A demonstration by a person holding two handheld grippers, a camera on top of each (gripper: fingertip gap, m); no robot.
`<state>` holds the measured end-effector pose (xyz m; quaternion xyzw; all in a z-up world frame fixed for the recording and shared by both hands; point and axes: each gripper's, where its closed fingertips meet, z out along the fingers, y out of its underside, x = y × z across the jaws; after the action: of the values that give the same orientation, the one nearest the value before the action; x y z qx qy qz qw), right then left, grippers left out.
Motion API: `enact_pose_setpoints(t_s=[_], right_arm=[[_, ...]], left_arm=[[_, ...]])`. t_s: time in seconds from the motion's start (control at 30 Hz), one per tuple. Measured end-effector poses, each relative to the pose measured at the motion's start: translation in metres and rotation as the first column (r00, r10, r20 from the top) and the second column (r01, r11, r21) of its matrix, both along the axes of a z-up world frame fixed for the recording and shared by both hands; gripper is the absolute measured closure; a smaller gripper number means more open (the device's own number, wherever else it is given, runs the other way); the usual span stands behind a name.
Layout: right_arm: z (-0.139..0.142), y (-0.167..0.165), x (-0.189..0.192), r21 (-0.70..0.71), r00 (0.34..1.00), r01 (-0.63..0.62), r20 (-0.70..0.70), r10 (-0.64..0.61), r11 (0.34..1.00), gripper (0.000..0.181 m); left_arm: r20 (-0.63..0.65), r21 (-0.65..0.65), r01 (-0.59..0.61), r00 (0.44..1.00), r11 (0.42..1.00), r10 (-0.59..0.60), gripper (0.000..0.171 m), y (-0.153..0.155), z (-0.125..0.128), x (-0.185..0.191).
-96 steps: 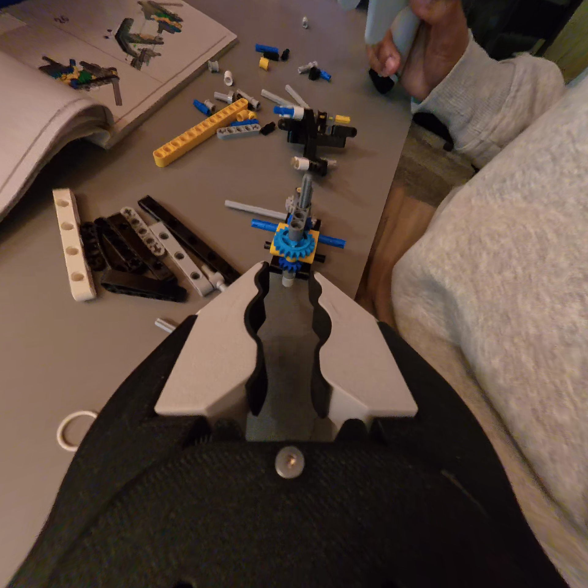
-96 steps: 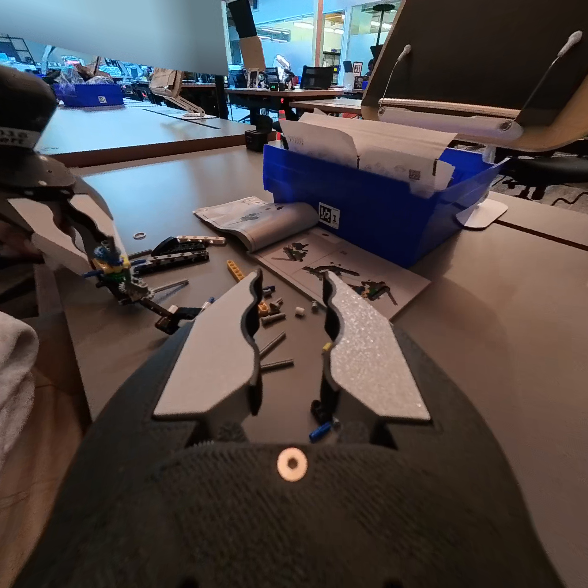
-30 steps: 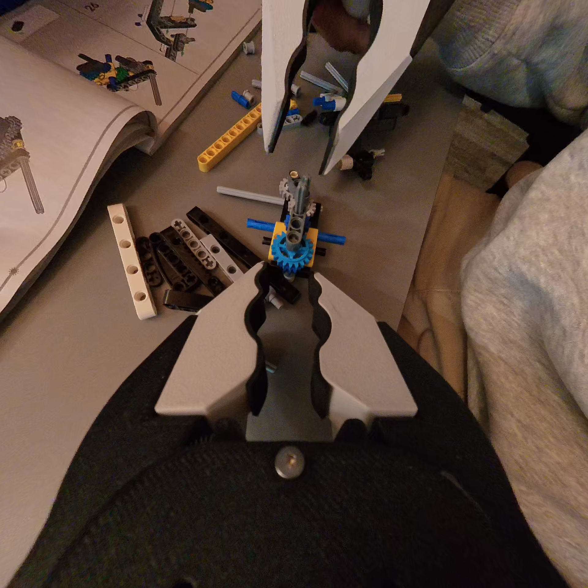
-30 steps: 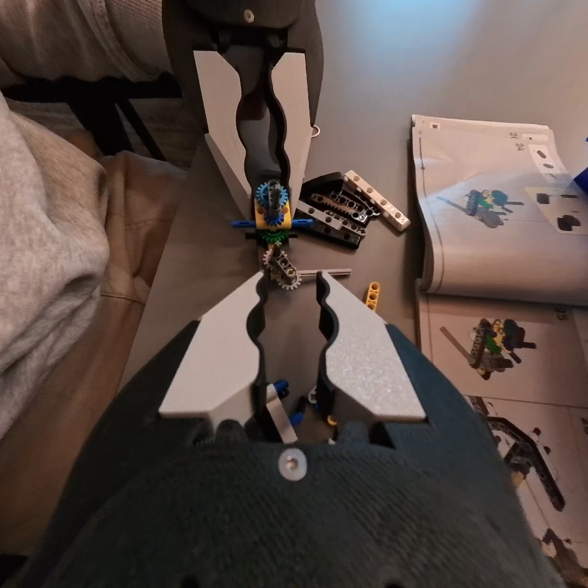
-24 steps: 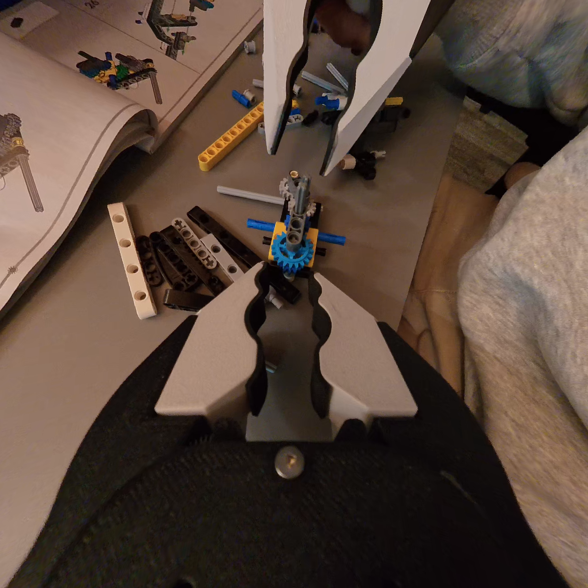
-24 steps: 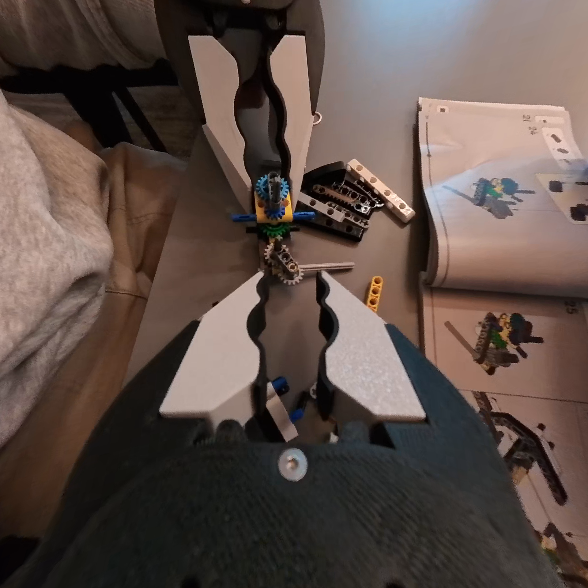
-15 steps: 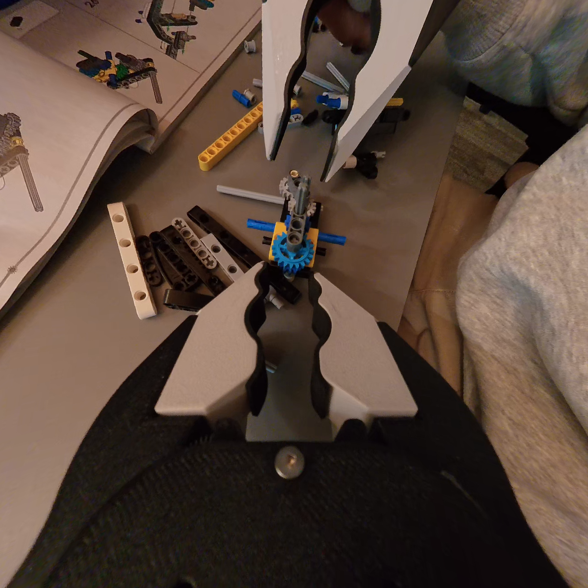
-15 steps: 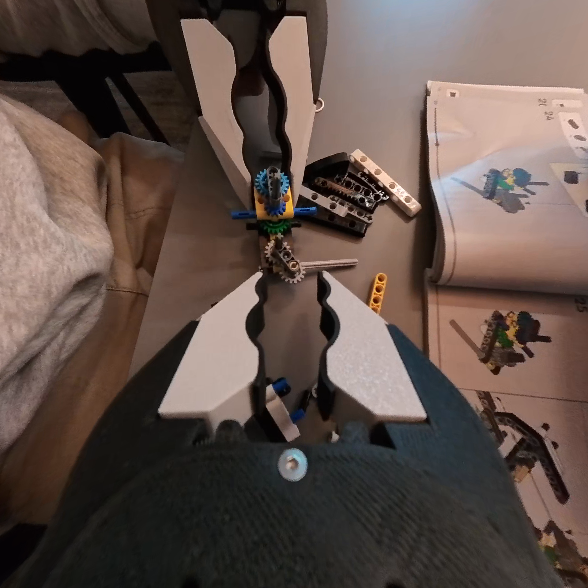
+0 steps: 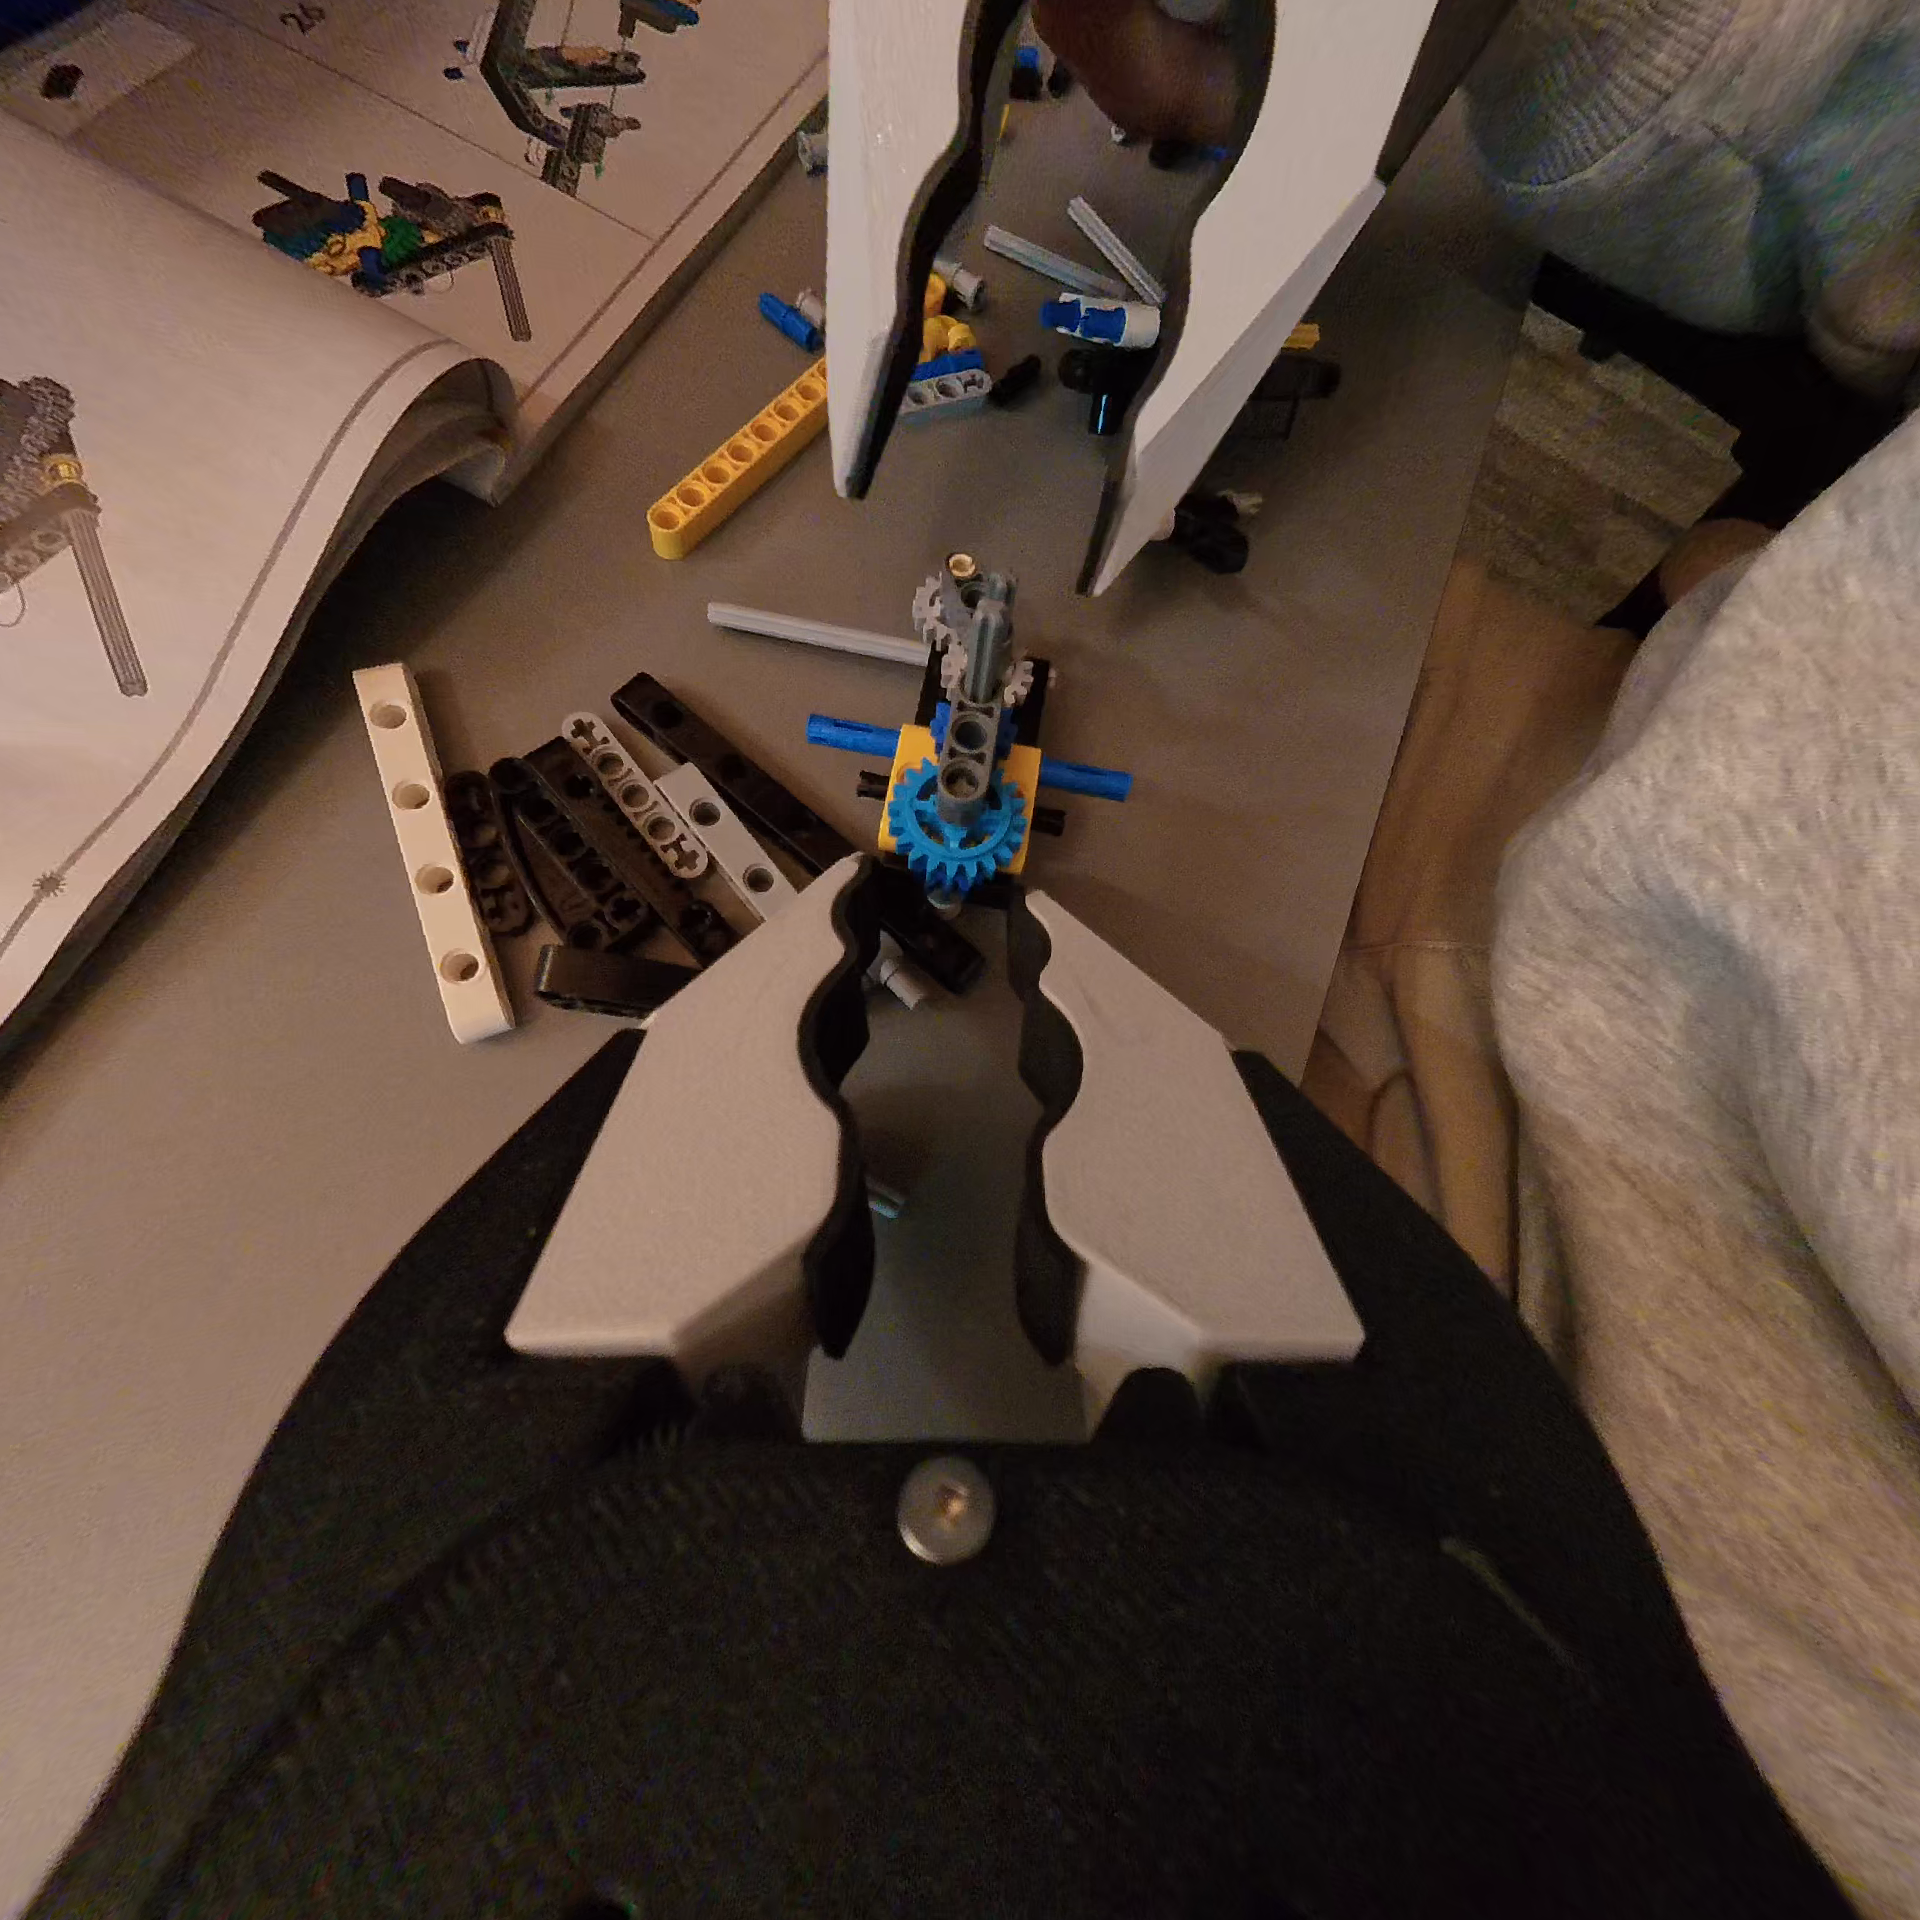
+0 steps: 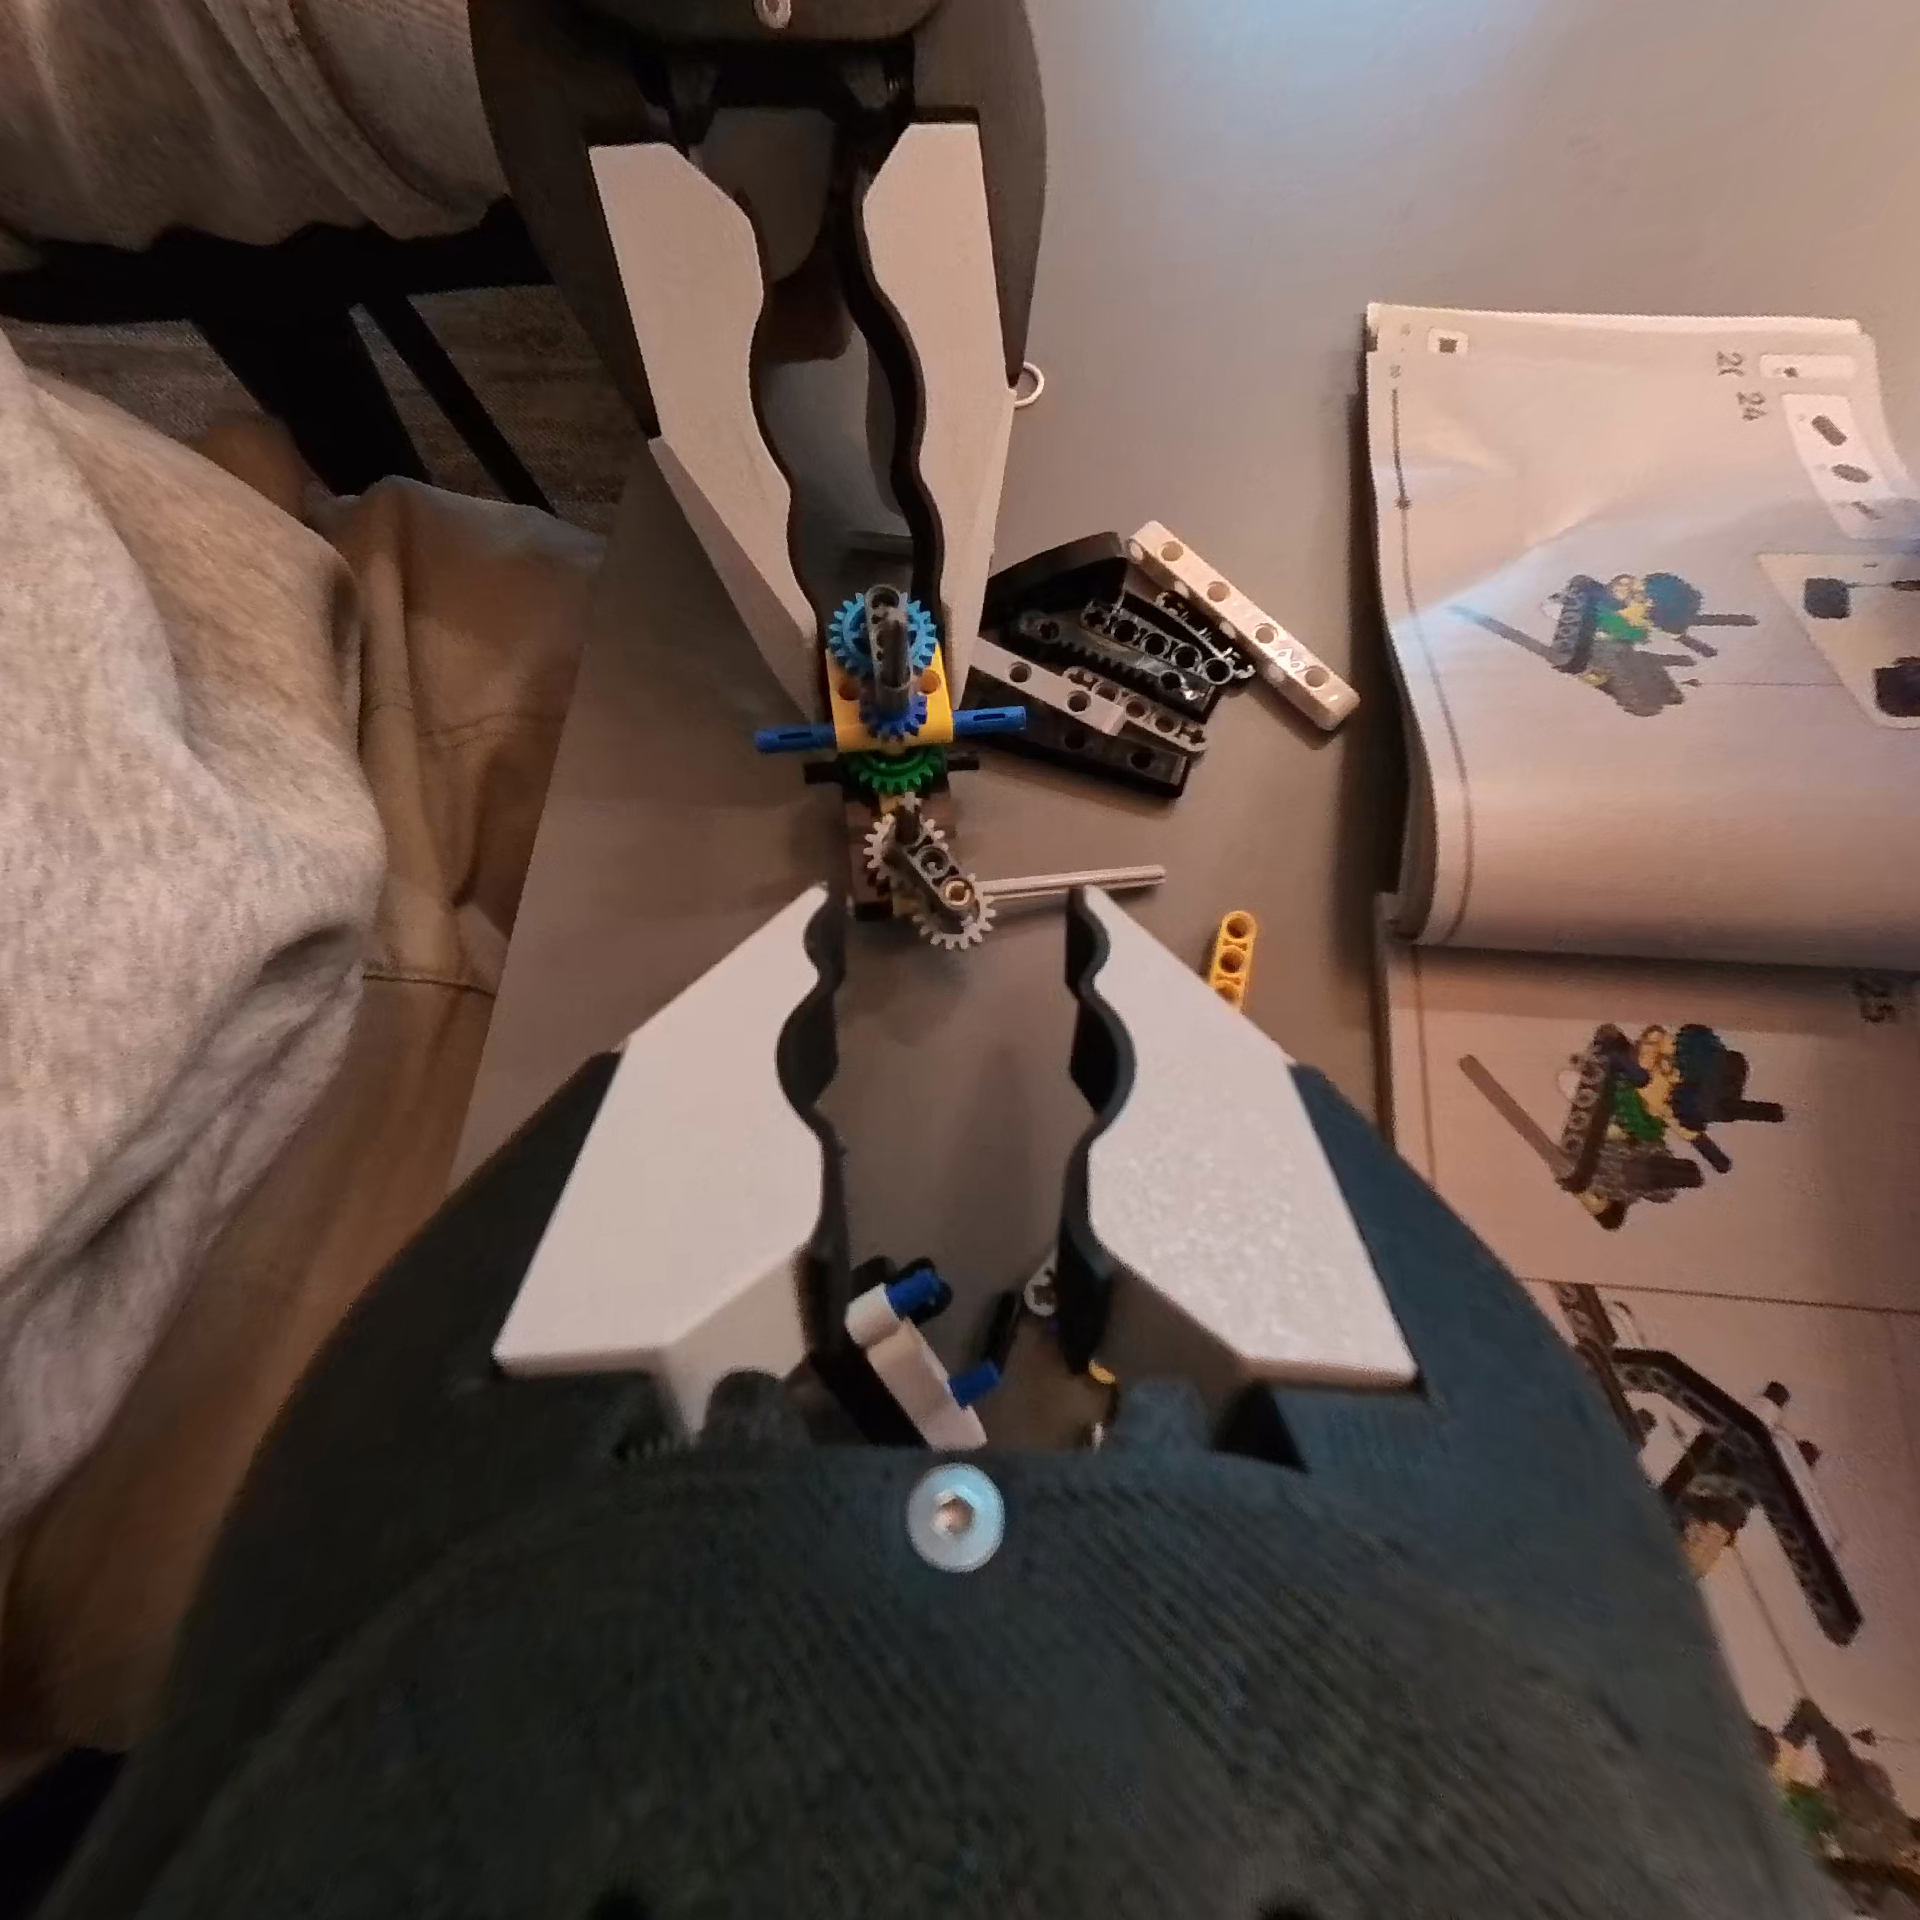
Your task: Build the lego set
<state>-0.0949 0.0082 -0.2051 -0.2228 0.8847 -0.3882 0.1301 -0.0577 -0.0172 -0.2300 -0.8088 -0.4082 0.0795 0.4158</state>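
Since half a second ago the right gripper has spread its fingers wider and edged closer to the gear assembly; three seconds back it was well off above the table, pointed at a blue bin. Its white fingers now hang apart on either side of the assembly's far end without touching it.

Held off the grey table, near its edge, the assembly is pinched at its near end by the left gripper, whose tips close on a black piece under the blue gear. It is a small plastic build: a yellow block with round holes, a toothed blue gear on its face, a grey holed beam running up the middle, a blue cross-axle sticking out both sides, and black pins below that. From the right wrist view a green gear and two pale grey gears joined by a short grey link show beyond the yellow block.

Both grippers have matte white fingers with wavy black rubber-like inner pads, on coarse black printed bodies.

Left of the assembly lies a heap of black and grey holed beams with a white beam beside it. A long yellow beam, a thin grey axle and small blue, white and black pins lie farther off. An open instruction booklet shows coloured build drawings and page numbers. A grey fleece sleeve fills the right side.
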Motion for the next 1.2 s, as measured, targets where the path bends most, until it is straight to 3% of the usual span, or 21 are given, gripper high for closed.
enact_pose_setpoints(t_s=[0.57,0.83,1.2], right_arm=[[-0.010,-0.006,0.003,0.087,0.991,-0.132,-0.017,0.134,0.987,0.101],[-0.026,-0.011,0.003,0.136,0.971,-0.187,-0.126,0.205,0.973,0.096],[-0.028,-0.011,0.000,0.119,0.979,-0.173,-0.090,0.184,0.978,0.105]], left_arm=[[0.019,0.028,0.002,1.000,1.000,-0.002,0.150,0.000,0.001,0.000],[0.012,0.017,0.002,1.000,1.000,-0.002,0.150,0.000,0.001,0.001],[-0.025,-0.040,0.001,1.000,0.999,-0.002,0.150,0.000,-0.001,0.001]])
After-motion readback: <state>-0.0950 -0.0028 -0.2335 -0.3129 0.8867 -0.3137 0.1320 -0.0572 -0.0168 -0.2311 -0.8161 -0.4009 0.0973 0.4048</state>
